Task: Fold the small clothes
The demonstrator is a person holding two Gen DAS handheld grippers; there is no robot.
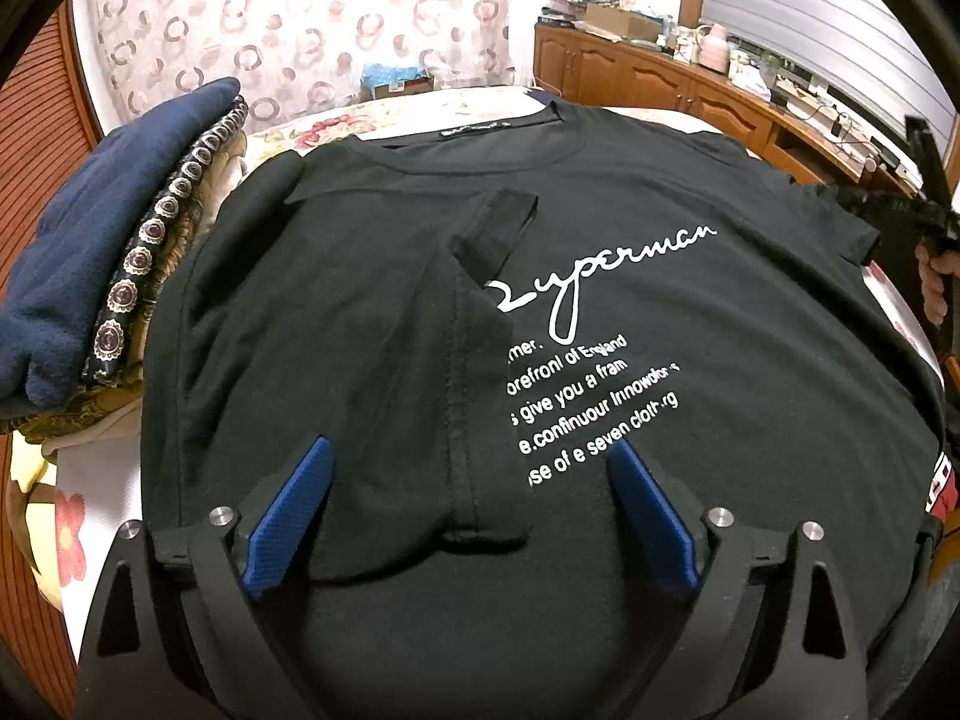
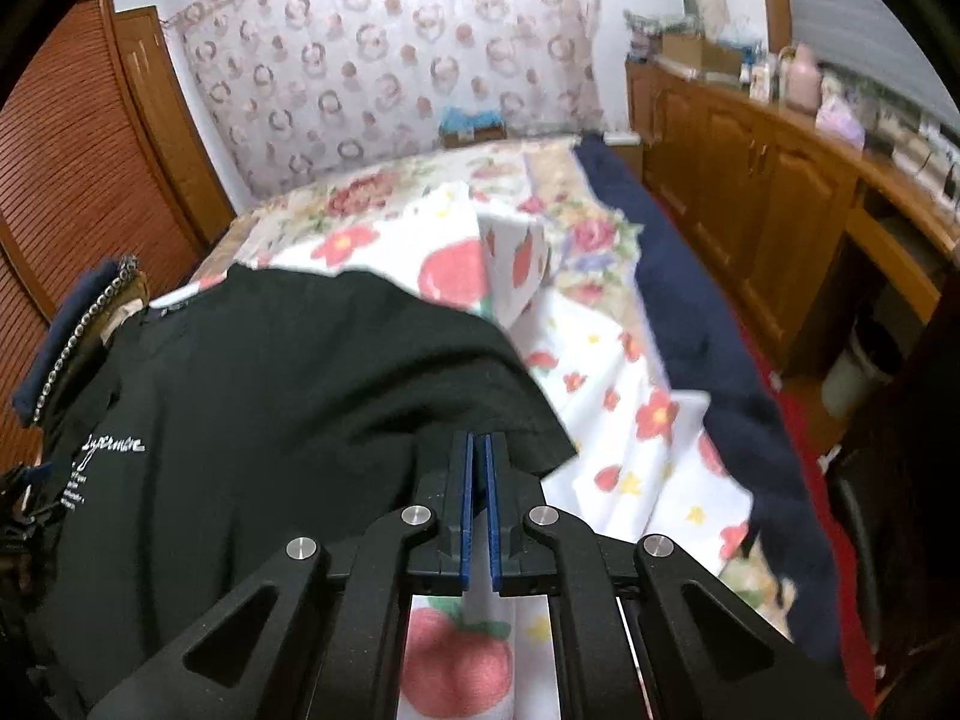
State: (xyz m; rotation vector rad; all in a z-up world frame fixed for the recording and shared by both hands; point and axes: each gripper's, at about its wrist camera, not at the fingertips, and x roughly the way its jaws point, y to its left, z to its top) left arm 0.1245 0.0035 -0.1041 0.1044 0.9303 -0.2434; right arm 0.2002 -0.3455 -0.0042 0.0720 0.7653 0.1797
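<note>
I see a black T-shirt (image 1: 372, 300) of matt knit cloth, its white lettering (image 1: 600, 360) looking smooth and rubbery. My left gripper (image 1: 474, 510) has matt black plastic arms, blue ribbed pads (image 1: 288, 516) and shiny metal pins (image 1: 220, 516). My right gripper (image 2: 478, 450) is made the same. The bedsheet (image 2: 600, 420) is thin printed cotton, creased. Beside the shirt lies fuzzy navy fleece (image 1: 90, 240). The cabinets (image 2: 750, 198) are glossy varnished wood, and the curtain (image 2: 390, 60) is sheer fabric.
</note>
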